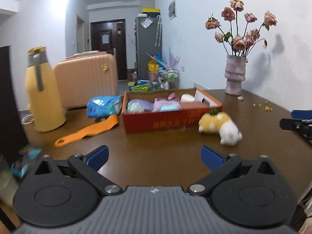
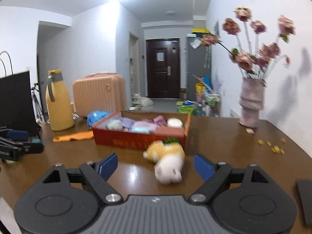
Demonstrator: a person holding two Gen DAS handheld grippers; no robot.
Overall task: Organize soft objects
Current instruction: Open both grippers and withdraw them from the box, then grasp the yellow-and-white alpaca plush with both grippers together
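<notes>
A yellow and white plush toy [image 1: 219,127] lies on its side on the brown table [image 1: 156,152], just beside the front corner of a red cardboard box [image 1: 165,120], white end toward the camera. The open box holds several soft toys [image 1: 154,105] packed side by side: pale green, purple, pink, light blue and white.

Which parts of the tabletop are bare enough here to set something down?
Bare: the table between the left gripper and red box, and right of the plush toy toward the vase. Crowded: the far left, around the yellow flask, blue packet and orange tool.
</notes>
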